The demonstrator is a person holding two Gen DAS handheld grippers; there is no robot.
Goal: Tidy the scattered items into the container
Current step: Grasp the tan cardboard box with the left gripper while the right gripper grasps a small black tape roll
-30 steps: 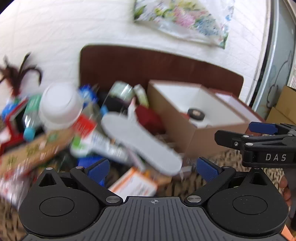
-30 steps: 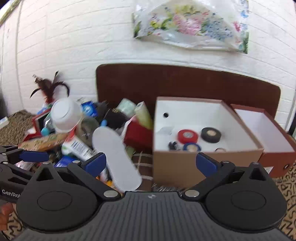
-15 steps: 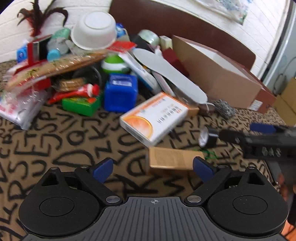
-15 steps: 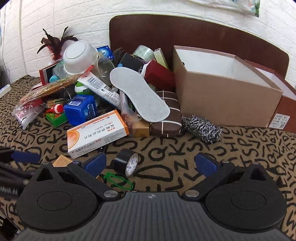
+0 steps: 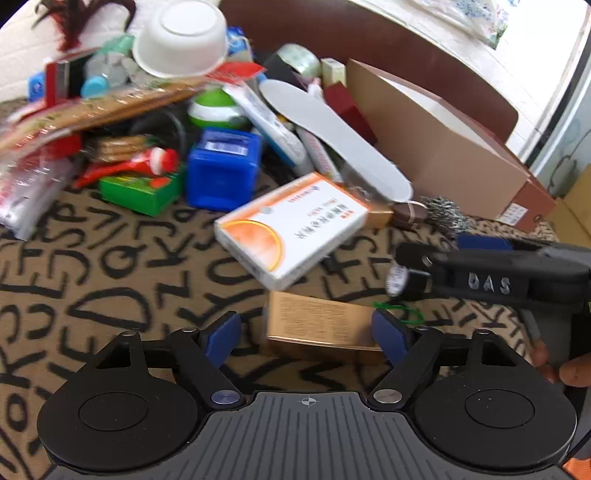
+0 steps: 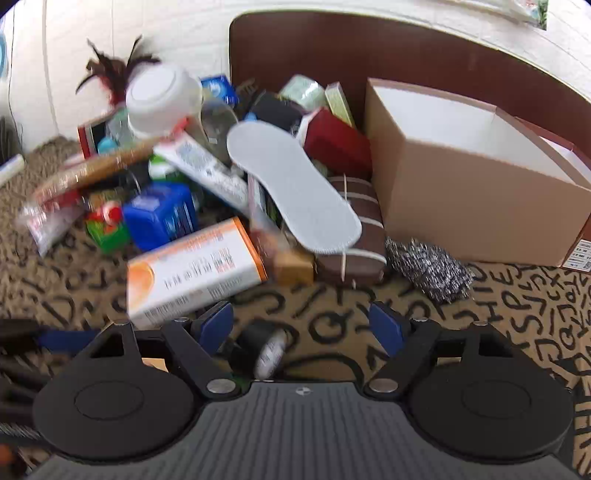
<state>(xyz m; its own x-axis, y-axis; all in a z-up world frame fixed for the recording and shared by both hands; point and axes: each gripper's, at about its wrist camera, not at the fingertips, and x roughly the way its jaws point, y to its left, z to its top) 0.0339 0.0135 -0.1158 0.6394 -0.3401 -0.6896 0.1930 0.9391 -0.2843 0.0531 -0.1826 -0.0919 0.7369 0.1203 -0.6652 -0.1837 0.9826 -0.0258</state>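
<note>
Both grippers gape empty: left gripper (image 5: pixel 306 332) around one tan box (image 5: pixel 321 325), right gripper (image 6: pixel 301 325) around one black tape roll (image 6: pixel 258 350); one cardboard container (image 6: pixel 476 206).

Right wrist view: black tape roll (image 6: pixel 260 350) is motion-blurred and partly covered by the camera housing, so contact with the blue fingers (image 6: pixel 216 325) cannot be judged; interior floor of the cardboard box (image 6: pixel 476 206) is hidden behind its front wall, contents not visible. Left wrist view: small tan box (image 5: pixel 321 325) has its near lower edge hidden behind the housing, and the print on its top is too small to read. Pile at upper left of both views is smeared; the biscuit packet (image 5: pixel 99 110) label is unreadable and items beneath the white bowl (image 5: pixel 181 35) are hidden.
</note>
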